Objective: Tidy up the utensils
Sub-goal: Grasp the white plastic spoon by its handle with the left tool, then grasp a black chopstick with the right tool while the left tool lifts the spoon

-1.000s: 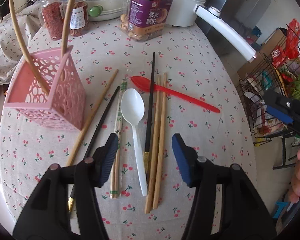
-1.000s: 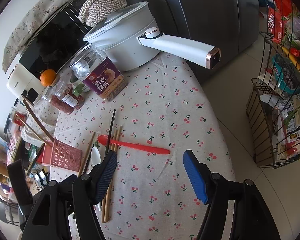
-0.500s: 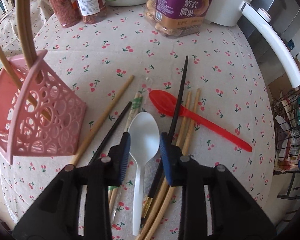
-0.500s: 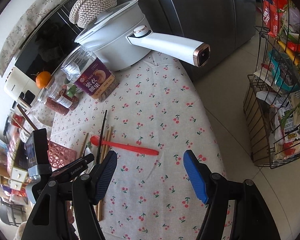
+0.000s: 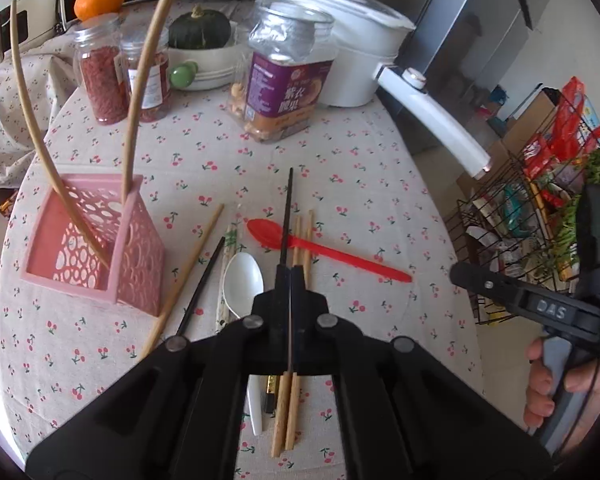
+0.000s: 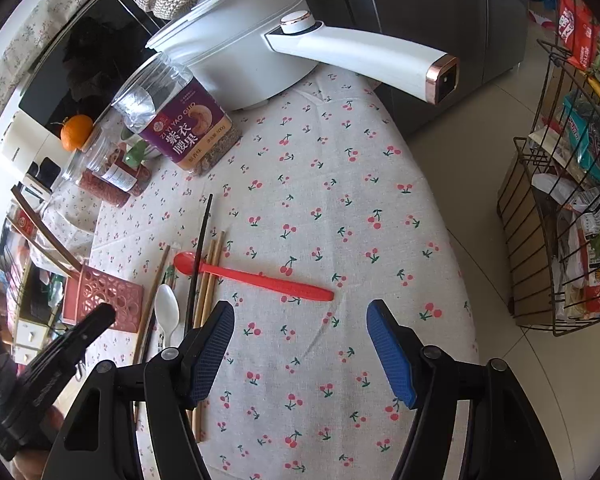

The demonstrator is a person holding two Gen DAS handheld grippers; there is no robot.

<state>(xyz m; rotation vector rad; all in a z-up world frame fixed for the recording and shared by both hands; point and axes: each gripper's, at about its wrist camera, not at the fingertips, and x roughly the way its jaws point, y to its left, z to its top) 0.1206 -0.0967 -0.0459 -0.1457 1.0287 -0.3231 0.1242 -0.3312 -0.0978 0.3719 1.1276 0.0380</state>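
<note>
The black chopstick [image 5: 286, 220] is pinched between the closed jaws of the left hand-held gripper [image 5: 291, 276], its thin shaft running straight ahead from the fingertips and over the bowl of the red spoon [image 5: 324, 250]. Whether its far tip has left the cloth cannot be told. Just below and to the right of the jaws lie two wooden chopsticks [image 5: 303, 236]; just to their left sit the white spoon [image 5: 242, 284], a wrapped pair, a second black chopstick [image 5: 202, 280] and another wooden one [image 5: 188, 276], all flat on the cherry-print surface [image 5: 380, 184]. Further to the left stands the pink holder [image 5: 96, 244], with two long wooden sticks already leaning out of it.

The right hand-held gripper [image 6: 300, 344] hangs with its blue pads wide apart and nothing between them, the red spoon just ahead of it.

The step in hand appears to be the pickup of one chopstick. The next move likely calls for lifting it clear of the red spoon, swinging left, tipping it upright and lowering it into the holder's open top without knocking the leaning sticks.
</note>
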